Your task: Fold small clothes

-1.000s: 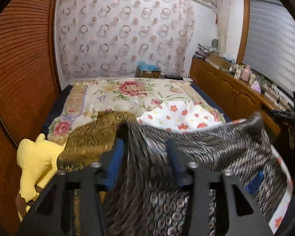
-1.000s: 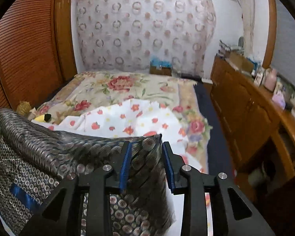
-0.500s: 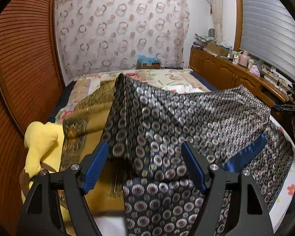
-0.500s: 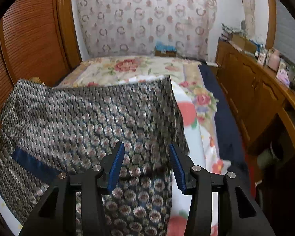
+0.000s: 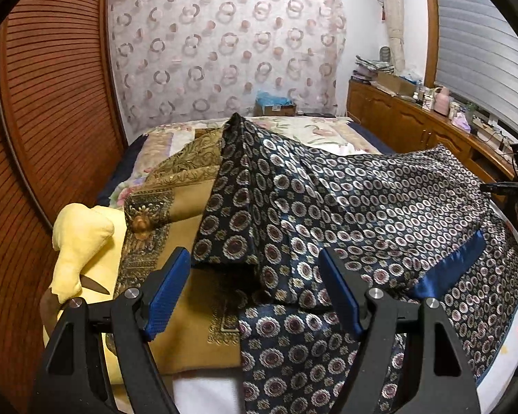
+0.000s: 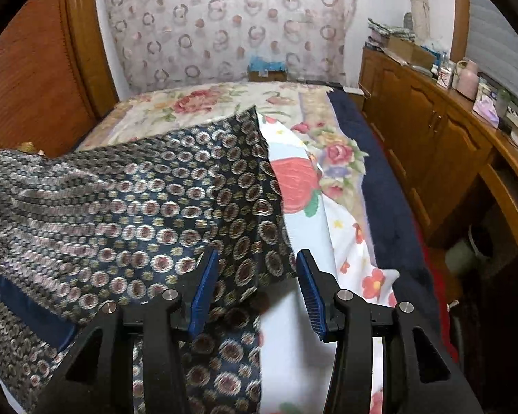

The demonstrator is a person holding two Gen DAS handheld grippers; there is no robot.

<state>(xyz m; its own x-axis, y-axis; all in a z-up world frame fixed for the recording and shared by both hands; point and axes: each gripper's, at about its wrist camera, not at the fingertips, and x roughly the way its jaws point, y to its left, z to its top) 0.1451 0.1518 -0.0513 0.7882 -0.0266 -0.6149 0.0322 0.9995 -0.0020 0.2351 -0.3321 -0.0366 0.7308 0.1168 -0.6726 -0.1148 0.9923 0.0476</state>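
on the floral bedspread [image 6: 203, 103], a dark medallion-print garment [image 5: 345, 207] folded over itself, its top layer tented. left gripper [image 5: 255, 289] wide open, right gripper [image 6: 257, 289] likewise open — both empty. best to press the raised fold flat, aligning edges before regrasping.

garment [image 5: 362, 203]: glossy woven cloth | cabinet [image 6: 431, 138]: varnished wood, probably

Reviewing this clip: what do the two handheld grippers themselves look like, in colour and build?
The left gripper and the right gripper look alike: matte black angular frames with triangular cut-outs, round silver bolt heads at the joints, and two flat fingers faced with ribbed blue pads. No cables, markings, sleeves or hands show.
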